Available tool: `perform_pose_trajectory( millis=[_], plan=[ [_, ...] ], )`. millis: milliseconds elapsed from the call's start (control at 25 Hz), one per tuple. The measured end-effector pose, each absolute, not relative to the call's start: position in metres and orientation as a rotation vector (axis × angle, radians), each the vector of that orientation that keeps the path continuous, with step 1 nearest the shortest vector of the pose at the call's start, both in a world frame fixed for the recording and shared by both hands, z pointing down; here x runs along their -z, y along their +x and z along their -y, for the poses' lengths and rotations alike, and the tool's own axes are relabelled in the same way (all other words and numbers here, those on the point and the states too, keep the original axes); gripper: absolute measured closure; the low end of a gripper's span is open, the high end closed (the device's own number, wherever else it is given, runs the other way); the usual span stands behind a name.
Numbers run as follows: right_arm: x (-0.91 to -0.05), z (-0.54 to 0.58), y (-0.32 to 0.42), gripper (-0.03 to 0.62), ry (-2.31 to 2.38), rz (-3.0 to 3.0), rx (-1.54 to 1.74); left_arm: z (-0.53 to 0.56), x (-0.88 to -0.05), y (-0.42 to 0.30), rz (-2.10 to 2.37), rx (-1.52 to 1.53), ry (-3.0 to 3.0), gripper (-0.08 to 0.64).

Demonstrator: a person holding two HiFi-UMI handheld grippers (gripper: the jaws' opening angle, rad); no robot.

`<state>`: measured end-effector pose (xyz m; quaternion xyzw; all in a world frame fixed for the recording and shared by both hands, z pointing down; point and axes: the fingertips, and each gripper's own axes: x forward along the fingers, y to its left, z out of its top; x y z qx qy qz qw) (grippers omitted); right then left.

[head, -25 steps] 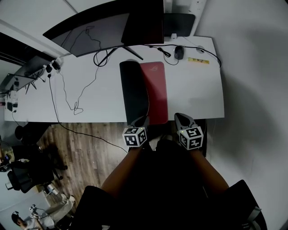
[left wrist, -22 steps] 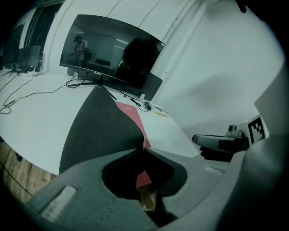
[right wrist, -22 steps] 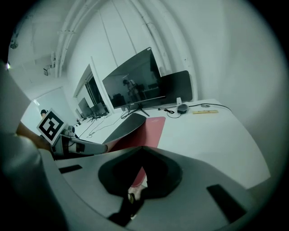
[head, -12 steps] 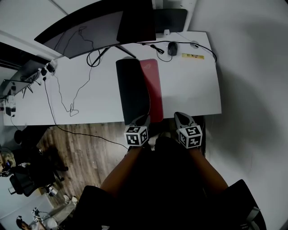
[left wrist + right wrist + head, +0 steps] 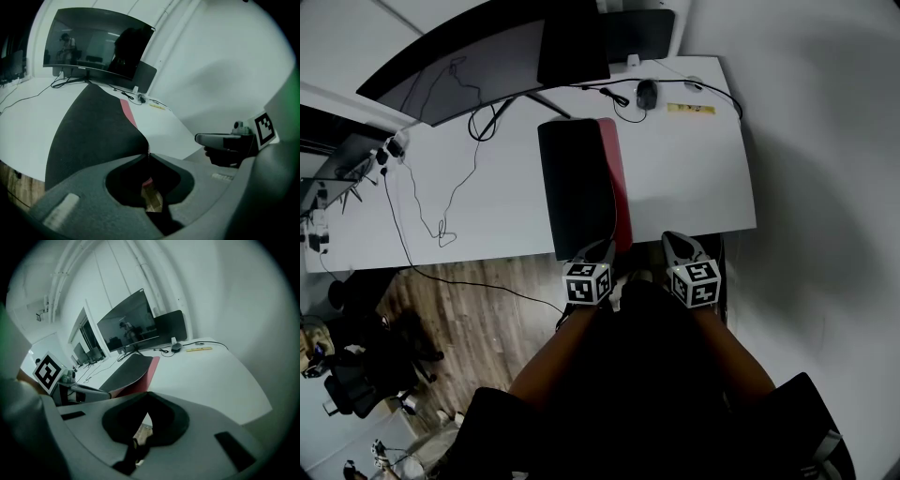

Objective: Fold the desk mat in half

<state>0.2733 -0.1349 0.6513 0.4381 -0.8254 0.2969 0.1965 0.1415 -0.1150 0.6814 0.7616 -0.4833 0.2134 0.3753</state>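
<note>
Desk mat (image 5: 577, 187) folded, black over red

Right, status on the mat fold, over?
Left tongs shut on near edge of black-backed red desk mat; right tongs shut, empty. Mat nearly doubled. Black mouse far off, nothing blocking.

No words, brand names or numbers can be read anywhere. The only signs are the black-and-white square markers on the cube of the left gripper (image 5: 600, 251) and on the cube of the right gripper (image 5: 678, 246). They are coded patterns, not lettering. Any print on the yellow strip (image 5: 689, 109) at the far edge of the white desk (image 5: 694, 178) is too small to read.
</note>
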Motion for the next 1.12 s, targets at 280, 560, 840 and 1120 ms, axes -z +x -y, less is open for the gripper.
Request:
perform_pose_trajectory(
  millis=[280, 560, 840, 1120],
  plan=[
    [-0.658, 0.131, 0.279, 0.592, 1.251, 2.296, -0.851, 0.114, -0.686, 0.149, 1.210, -0.570, 1.981, 0.529],
    [-0.664, 0.126, 0.283, 0.592, 1.257, 2.275, -0.869, 0.115, -0.691, 0.159, 1.173, -0.590, 2.002, 0.529],
    [-0.666, 0.124, 0.286, 0.592, 1.266, 2.259, -0.873, 0.111, -0.699, 0.166, 1.131, -0.638, 2.032, 0.529],
    [-0.667, 0.126, 0.292, 0.592, 1.272, 2.244, -0.875, 0.113, -0.705, 0.173, 1.108, -0.676, 2.041, 0.529]
  ],
)
